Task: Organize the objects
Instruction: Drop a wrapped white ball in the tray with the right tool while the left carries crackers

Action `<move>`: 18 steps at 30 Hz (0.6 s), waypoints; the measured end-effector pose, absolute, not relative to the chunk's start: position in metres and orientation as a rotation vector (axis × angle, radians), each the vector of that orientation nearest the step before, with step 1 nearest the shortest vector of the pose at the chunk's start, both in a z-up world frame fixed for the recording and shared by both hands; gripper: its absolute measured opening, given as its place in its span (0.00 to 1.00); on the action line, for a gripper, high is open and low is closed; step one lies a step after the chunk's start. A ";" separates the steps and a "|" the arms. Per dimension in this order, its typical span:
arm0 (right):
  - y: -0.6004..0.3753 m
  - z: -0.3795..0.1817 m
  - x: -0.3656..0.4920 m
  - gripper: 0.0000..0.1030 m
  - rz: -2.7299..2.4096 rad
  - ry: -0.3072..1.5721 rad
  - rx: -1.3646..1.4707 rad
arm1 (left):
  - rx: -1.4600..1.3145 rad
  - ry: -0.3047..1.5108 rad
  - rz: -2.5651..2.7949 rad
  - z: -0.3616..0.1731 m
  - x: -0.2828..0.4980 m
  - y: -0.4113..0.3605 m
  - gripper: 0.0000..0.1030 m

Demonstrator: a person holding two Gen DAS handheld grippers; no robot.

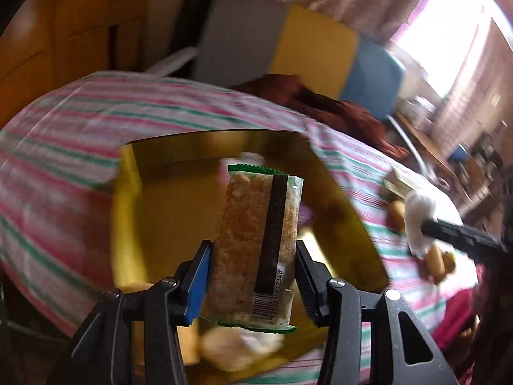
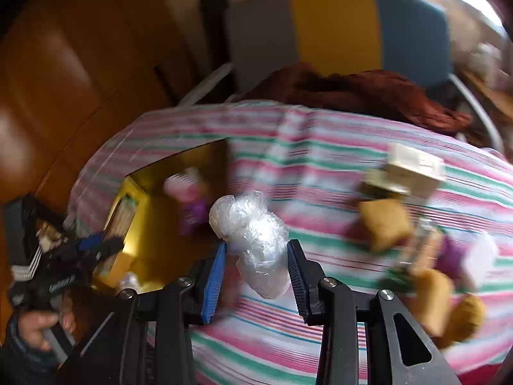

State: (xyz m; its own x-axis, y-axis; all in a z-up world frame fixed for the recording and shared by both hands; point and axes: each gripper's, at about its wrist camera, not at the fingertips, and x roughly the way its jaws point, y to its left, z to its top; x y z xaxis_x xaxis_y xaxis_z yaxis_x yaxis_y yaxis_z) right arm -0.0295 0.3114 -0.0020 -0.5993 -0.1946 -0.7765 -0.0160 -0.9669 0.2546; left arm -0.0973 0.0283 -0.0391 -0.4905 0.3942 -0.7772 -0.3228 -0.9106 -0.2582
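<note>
Left gripper (image 1: 253, 276): jaws clamped on a snack bar (image 1: 256, 243) in a clear wrapper with green crimped ends and a barcode, held upright above a yellow box (image 1: 128, 224). The box sits open on a striped cloth (image 1: 64, 128) of pink, green and white. Blurred wrapped items lie inside the box.

Right gripper (image 2: 256, 276): jaws clamped on a clear plastic-wrapped bundle (image 2: 253, 237), which stands up between them over the striped cloth. In the right wrist view the yellow box lies at ten o'clock of the bundle, just beside it. Loose snacks (image 2: 384, 224), tan and purple, lie scattered on the cloth at three o'clock, well apart from the box; motion blur prevents identifying them. A hand (image 2: 35, 327) grips the other tool's handle at eight o'clock.
</note>
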 end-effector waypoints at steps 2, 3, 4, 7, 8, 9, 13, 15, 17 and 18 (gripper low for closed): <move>0.286 -0.010 -0.041 0.38 -2.643 -0.330 1.358 | -1.310 -0.132 2.426 -0.045 -0.107 0.014 0.48; 0.275 -0.013 -0.046 0.38 -2.621 -0.318 1.362 | -1.323 -0.135 2.433 -0.048 -0.111 0.009 0.48; 0.264 -0.016 -0.052 0.38 -2.596 -0.307 1.369 | -1.334 -0.131 2.435 -0.050 -0.113 0.007 0.48; 0.233 -0.028 -0.073 0.38 -2.533 -0.283 1.394 | -1.367 -0.122 2.451 -0.061 -0.119 0.000 0.48; 0.226 -0.032 -0.080 0.38 -2.515 -0.283 1.401 | -1.384 -0.118 2.455 -0.066 -0.120 -0.003 0.48; 0.218 -0.034 -0.087 0.38 -2.501 -0.280 1.407 | -1.397 -0.122 2.463 -0.070 -0.121 -0.006 0.49; 0.195 -0.036 -0.107 0.40 -2.467 -0.257 1.427 | -1.453 -0.122 2.494 -0.083 -0.129 -0.013 0.49; 0.184 -0.036 -0.118 0.48 -2.461 -0.251 1.424 | -1.456 -0.135 2.495 -0.082 -0.128 -0.014 0.49; 0.179 -0.037 -0.125 0.61 -2.459 -0.270 1.407 | -1.443 -0.125 2.515 -0.080 -0.124 -0.013 0.49; 0.177 -0.036 -0.127 0.61 -2.467 -0.278 1.402 | -1.437 -0.122 2.518 -0.079 -0.122 -0.014 0.49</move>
